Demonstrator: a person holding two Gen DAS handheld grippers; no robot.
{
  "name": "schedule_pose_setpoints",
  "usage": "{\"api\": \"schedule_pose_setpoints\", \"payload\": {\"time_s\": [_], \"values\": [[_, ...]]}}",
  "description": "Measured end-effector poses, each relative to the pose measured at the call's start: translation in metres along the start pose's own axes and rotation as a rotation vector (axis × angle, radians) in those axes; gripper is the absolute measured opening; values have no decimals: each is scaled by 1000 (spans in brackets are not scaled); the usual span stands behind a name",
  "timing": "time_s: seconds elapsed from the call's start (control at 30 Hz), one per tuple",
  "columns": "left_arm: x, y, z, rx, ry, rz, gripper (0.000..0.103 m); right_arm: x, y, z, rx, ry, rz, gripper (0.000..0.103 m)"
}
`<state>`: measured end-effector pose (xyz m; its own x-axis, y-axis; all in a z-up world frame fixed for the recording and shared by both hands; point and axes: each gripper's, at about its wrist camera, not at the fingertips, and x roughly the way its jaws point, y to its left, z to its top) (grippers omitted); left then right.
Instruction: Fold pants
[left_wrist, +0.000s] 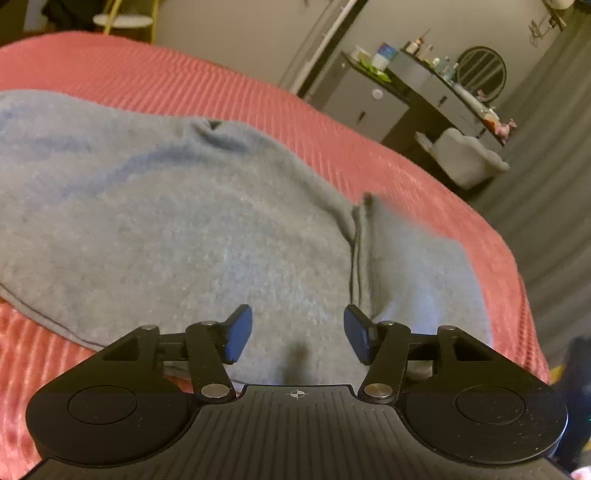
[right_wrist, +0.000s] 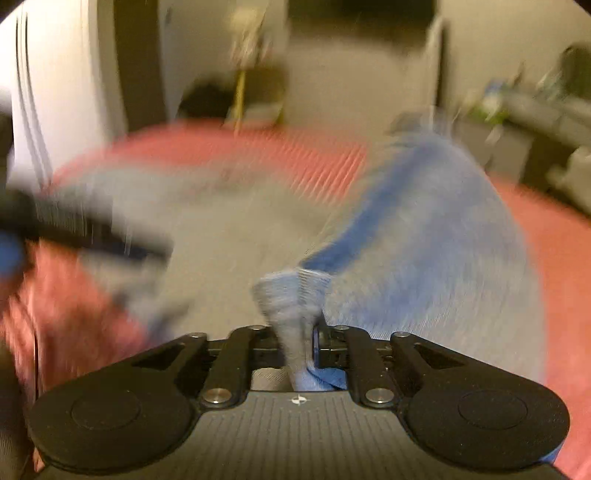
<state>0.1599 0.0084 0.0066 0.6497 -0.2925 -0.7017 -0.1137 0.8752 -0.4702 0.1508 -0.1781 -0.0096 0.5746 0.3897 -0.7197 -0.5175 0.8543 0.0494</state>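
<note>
- Red ribbed bedspread (left_wrist: 314, 122) underneath, grey pants (left_wrist: 177, 229) spread across it.
- Left gripper (left_wrist: 297, 338) open over the fabric, gripping nothing.
- Right gripper (right_wrist: 295, 343) pinching a bunched pants fold.
- Beyond, cluttered dresser (left_wrist: 417, 85); right view badly blurred.

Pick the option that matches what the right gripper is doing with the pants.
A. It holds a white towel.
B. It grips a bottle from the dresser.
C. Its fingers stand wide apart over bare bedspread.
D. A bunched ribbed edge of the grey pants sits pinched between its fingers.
D: in the right wrist view a gathered fold of the grey pants with a ribbed edge sits between the narrowly spaced fingers of the right gripper, above the red bedspread.
</note>
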Motion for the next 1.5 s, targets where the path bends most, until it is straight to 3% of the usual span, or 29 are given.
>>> {"api": "schedule_pose_setpoints", "payload": {"time_s": [0.03,0.07,0.13,0.2,0.23,0.3,0.37,0.43,0.5,0.53,0.6,0.63,0.7,0.77,0.87,0.97,1.03,1.07,1.1,1.13,1.2,1.33,1.43,1.5], "values": [[2,-1,1,11,13,-13,61,14,6,-4,22,71,15,21],[6,-4,2,27,24,-28,62,17,6,-6,54,78,12,26],[16,-13,5,60,45,-63,65,2,-10,-9,166,20,78,37],[30,-23,6,65,66,-105,68,-22,-48,-17,411,-85,182,72],[38,-28,8,61,78,-128,68,-34,-71,-28,574,-162,193,78],[59,-39,11,33,109,-191,69,-49,-102,-51,822,-247,129,80],[87,-48,13,18,184,-228,71,-55,-128,-80,1002,-270,59,75],[117,-53,12,4,284,-222,68,-56,-141,-104,1074,-286,76,69],[132,-56,11,1,289,-236,67,-57,-145,-117,1145,-319,125,70],[137,-58,14,-20,291,-246,65,-58,-147,-118,1154,-333,135,70],[145,-64,19,-53,302,-225,17,-57,-148,-118,1149,-343,137,74],[146,-65,21,-68,303,-196,16,-56,-147,-120,1141,-347,142,74],[137,-69,26,-51,265,-212,15,-58,-145,-122,1121,-357,145,74],[114,-74,35,24,188,-235,15,-64,-150,-124,1135,-365,151,74],[81,-66,51,60,106,-237,15,-75,-150,-124,1180,-415,163,74],[75,-55,48,119,87,-120,18,-78,-152,-130,1180,-416,128,74],[87,-43,37,140,113,-8,24,-70,-153,-132,1200,-359,103,74],[93,-37,31,144,120,58,37,-65,-154,-133,1220,-325,95,74],[94,-32,25,126,104,67,40,-61,-155,-135,1241,-299,93,74],[89,-28,21,96,79,40,39,-59,-156,-137,1255,-284,93,74],[83,-27,17,65,84,3,51,-62,-156,-138,1263,-290,101,74],[77,-34,2,129,96,-96,69,-65,-152,-138,1242,-280,85,75],[79,-32,-6,183,69,-111,67,-68,-148,-134,1244,-246,56,75],[76,-24,-13,147,22,-152,62,-74,-142,-132,1257,-230,55,75]]}}
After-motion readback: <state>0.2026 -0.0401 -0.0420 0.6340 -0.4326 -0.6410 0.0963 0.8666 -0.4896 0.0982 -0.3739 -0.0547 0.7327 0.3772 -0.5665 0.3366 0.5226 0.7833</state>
